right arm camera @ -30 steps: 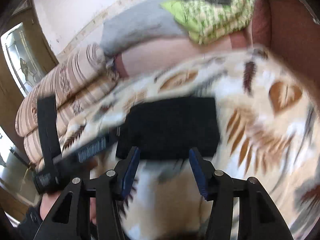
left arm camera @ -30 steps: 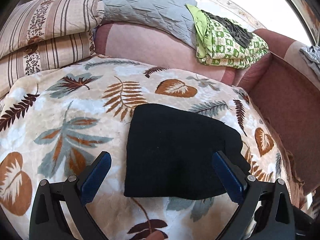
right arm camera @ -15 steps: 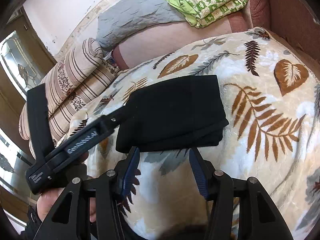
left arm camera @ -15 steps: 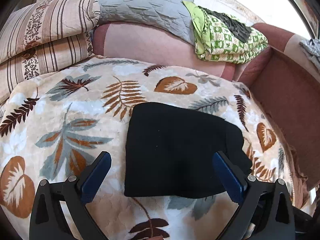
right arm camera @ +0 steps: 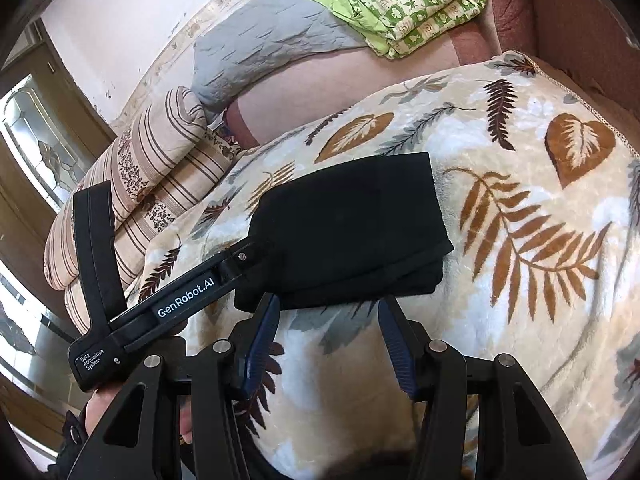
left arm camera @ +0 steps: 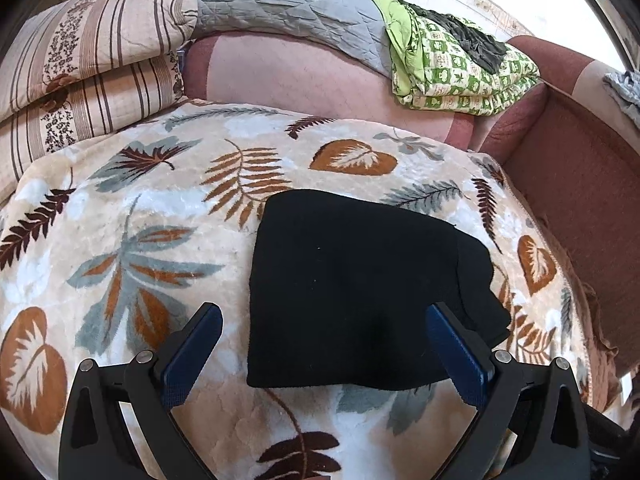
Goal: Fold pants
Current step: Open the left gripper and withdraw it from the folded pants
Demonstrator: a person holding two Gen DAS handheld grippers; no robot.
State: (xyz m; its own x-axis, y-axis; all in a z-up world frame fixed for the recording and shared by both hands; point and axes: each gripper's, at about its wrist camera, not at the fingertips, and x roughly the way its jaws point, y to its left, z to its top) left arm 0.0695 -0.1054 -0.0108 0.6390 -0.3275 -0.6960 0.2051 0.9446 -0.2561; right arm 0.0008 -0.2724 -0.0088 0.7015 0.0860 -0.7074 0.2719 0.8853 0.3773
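Note:
The black pants (left arm camera: 360, 288) lie folded into a compact rectangle on the leaf-patterned blanket (left arm camera: 140, 220). My left gripper (left arm camera: 322, 316) hovers over their near edge, jaws wide open, blue pads on either side of the cloth and clear of it. In the right wrist view the same pants (right arm camera: 352, 224) show stacked layers along their near right edge. My right gripper (right arm camera: 328, 304) is open just short of that near edge, with nothing between its pads. A hand (right arm camera: 100, 404) holds the left tool's black body (right arm camera: 184, 300), which reaches in from the left to the pants.
Striped pillows (left arm camera: 80, 60) are stacked at the back left. A grey quilt (left arm camera: 288, 4) and a folded green patterned blanket (left arm camera: 452, 68) rest on the sofa back. The reddish-brown sofa arm (left arm camera: 580, 200) borders the right side. A glazed door (right arm camera: 36, 140) stands far left.
The right wrist view was motion-blurred a second ago and is steady now. The pants lie as before, and both grippers keep the same opening.

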